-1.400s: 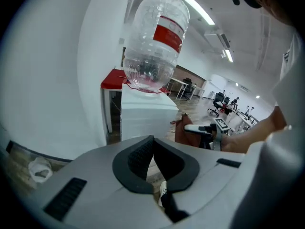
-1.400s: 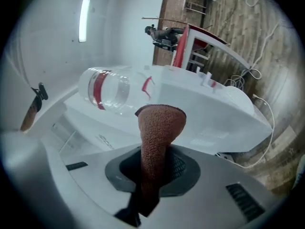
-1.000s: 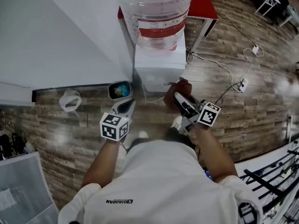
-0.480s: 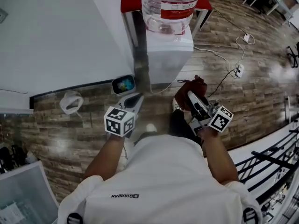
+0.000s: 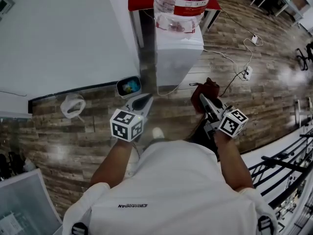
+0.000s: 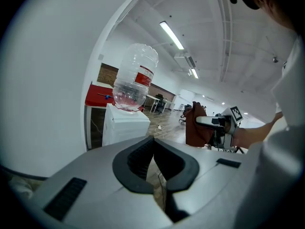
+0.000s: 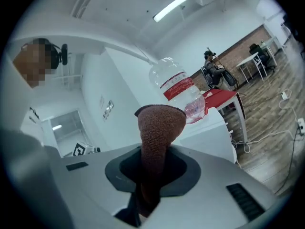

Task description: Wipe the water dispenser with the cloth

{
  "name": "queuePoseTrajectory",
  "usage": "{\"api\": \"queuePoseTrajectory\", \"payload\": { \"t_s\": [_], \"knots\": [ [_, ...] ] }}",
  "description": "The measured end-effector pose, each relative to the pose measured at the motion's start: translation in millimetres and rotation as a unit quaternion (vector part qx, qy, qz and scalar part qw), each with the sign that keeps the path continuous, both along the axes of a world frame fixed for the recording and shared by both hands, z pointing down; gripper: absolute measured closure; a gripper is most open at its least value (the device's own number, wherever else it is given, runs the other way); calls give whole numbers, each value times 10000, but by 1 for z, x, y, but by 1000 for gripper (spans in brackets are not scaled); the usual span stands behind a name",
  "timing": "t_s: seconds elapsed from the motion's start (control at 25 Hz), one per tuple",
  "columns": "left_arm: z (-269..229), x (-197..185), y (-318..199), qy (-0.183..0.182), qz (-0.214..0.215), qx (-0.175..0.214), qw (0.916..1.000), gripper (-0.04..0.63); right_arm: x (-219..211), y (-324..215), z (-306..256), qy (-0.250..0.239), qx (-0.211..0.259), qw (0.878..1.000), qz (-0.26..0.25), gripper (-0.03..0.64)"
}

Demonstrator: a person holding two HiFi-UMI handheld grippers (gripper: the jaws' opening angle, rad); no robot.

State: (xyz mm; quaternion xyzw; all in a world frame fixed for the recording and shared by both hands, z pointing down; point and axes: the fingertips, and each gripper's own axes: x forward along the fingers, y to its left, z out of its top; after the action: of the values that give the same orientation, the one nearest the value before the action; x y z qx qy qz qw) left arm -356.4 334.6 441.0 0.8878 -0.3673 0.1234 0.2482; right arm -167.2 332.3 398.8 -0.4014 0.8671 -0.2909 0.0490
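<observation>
Looking at the right gripper view, the right tongs (image 7: 151, 152) are clamping down on the reddish-brown cloth (image 7: 159, 125). The pads are squeezing its lower part while the rest is sticking up past the tips in a rounded lump.

In the head view that cloth is hanging in the air right of centre, near the water dispenser (image 5: 178, 53) but not touching it. The white dispenser is standing on the wood floor (image 5: 73, 141) at the top middle of the frame, carrying a clear bottle (image 5: 185, 6) with a red label.

The left tongs (image 6: 153, 144) are sitting with their tips together and nothing between them, pointing toward the dispenser from the lower left.
</observation>
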Motion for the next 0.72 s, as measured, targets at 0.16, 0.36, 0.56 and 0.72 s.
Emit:
{"api": "queuePoseTrajectory", "payload": {
  "t_s": [0.16,0.36,0.56,0.72],
  "knots": [
    [7,-7,2,-18,-273,-54,9996,606,-11,1,6,404,-63,9989,-224,561],
    [7,8,3,85,-619,-28,9980,606,-8,-1,7,467,-135,9975,-521,561],
    [10,51,14,131,-791,-123,9967,606,9,8,3,429,-66,9954,-858,561],
    [14,90,27,-26,-663,-179,9976,606,30,19,8,474,-12,9943,-953,561]
  ]
}}
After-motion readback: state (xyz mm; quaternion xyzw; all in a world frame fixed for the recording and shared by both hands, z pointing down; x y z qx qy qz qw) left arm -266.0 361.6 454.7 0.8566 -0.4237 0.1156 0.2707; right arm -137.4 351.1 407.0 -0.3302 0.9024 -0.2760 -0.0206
